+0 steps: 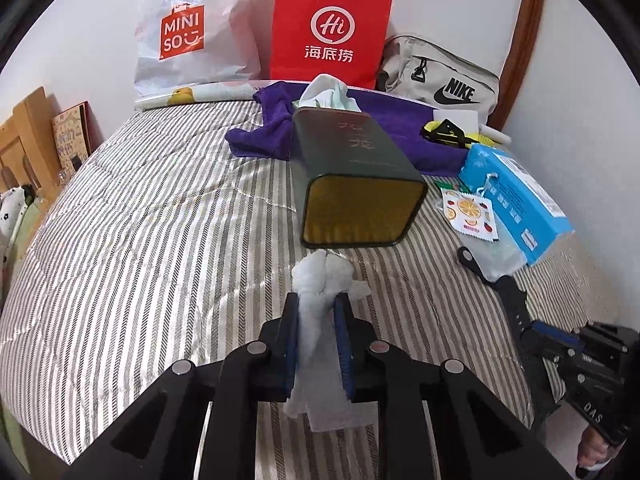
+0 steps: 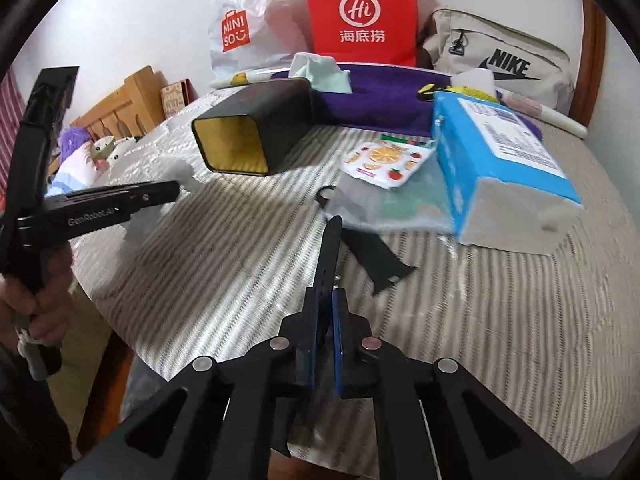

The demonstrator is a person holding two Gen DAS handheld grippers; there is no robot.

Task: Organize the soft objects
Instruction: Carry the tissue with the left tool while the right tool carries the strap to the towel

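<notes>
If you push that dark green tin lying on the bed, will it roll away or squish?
The tin probably won't roll: it lies on a flat side and its corners look squared. It likely stays stiff, since its walls hold their shape. It may slide or rock a bit on the soft striped quilt, and the cloth poking out the far end could shift.

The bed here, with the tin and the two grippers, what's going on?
A person is sorting soft items on a striped bed with a handheld gripper in each hand. The left gripper is clamped on a white wad of tissue, just in front of a dark tin lying on its side. The right gripper is shut on a black strap beside a blue tissue pack.
</notes>
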